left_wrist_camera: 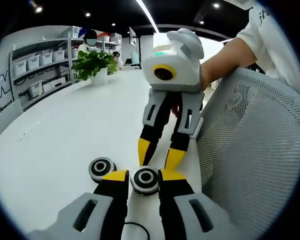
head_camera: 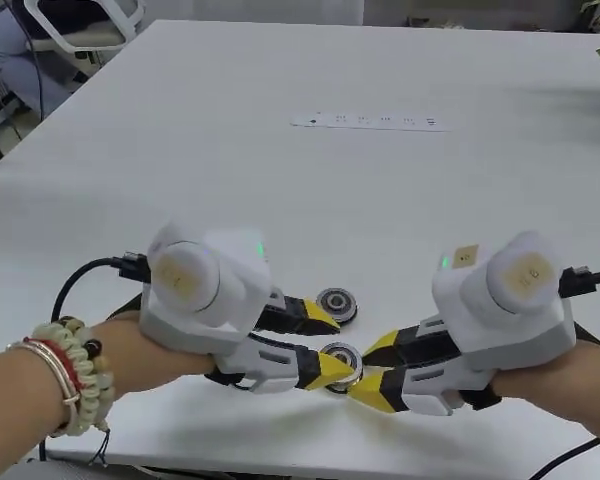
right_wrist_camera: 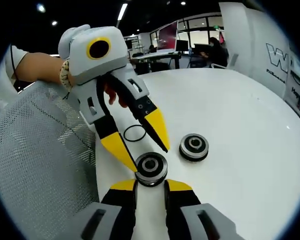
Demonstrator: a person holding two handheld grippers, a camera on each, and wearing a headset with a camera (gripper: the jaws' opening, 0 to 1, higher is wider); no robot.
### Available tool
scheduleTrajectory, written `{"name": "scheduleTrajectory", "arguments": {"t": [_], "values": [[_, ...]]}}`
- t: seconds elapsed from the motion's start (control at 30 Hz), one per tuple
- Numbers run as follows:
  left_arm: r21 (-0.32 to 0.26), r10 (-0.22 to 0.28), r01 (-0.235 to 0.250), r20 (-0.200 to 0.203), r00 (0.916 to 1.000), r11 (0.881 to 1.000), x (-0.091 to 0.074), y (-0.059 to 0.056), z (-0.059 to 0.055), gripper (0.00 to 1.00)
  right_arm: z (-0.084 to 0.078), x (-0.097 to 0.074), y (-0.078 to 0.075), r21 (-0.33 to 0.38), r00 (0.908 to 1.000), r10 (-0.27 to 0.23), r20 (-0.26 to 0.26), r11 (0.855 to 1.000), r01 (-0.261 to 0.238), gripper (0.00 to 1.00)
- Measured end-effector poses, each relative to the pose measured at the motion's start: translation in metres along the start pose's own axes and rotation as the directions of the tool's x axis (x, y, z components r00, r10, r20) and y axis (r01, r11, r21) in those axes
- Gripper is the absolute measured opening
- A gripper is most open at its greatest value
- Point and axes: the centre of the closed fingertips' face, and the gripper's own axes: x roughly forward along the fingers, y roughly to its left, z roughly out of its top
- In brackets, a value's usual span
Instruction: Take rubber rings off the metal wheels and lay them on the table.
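Note:
Two metal wheels with black rubber rings lie near the front edge of the white table (head_camera: 280,180). The near wheel (head_camera: 342,358) (left_wrist_camera: 144,180) (right_wrist_camera: 151,168) sits between the yellow tips of my left gripper (head_camera: 334,344) (left_wrist_camera: 145,175), which is shut on it. My right gripper (head_camera: 366,369) (right_wrist_camera: 150,186) faces the left one, its jaws slightly apart and its tips at the same wheel's rim. The second wheel (head_camera: 336,303) (left_wrist_camera: 101,168) (right_wrist_camera: 194,146) lies free just beyond. A loose rubber ring (right_wrist_camera: 135,141) rests flat on the table under the left gripper.
A flat white strip (head_camera: 370,121) lies farther back on the table. A grey mesh chair back (left_wrist_camera: 250,150) (right_wrist_camera: 40,150) stands close behind the table's front edge. A potted plant (left_wrist_camera: 92,62) stands at the far end of the table.

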Motion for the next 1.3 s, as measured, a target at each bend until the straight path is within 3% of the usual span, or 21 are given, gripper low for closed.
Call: {"name": "scheduleTrajectory", "arguments": {"t": [0.2,0.43,0.67,0.93,1.13,1.3], "values": [[-0.003,-0.001,0.001,-0.027,0.9996,1.000,0.004,0.000,-0.007,0.13,0.000,0.001,-0.001,0.004,1.0000,0.000,0.000,1.000,0.000,0.17],[0.021,-0.006,0.006,-0.019,0.9998,1.000,0.005,-0.001,-0.006,0.10,-0.001,0.000,-0.003,-0.007,1.0000,-0.008,-0.004,1.000,0.007,0.12],[0.025,-0.008,0.008,-0.008,0.9999,1.000,0.003,-0.002,-0.005,0.08,-0.003,-0.002,-0.004,-0.076,0.9993,-0.026,-0.026,0.997,0.024,0.01],[0.035,-0.006,0.006,-0.003,1.0000,0.999,0.003,-0.004,-0.005,0.08,-0.002,-0.002,-0.007,-0.099,0.9982,-0.048,-0.038,0.994,0.044,0.00],[0.034,-0.005,0.005,0.001,1.0000,0.999,0.003,-0.004,-0.005,0.08,-0.003,-0.003,-0.010,0.018,0.9988,-0.035,-0.034,0.999,0.036,0.00],[0.034,-0.004,0.004,0.004,1.0000,0.999,0.003,-0.004,-0.005,0.08,-0.002,-0.006,-0.012,0.113,0.9996,-0.025,-0.014,0.993,0.027,0.00]]}}
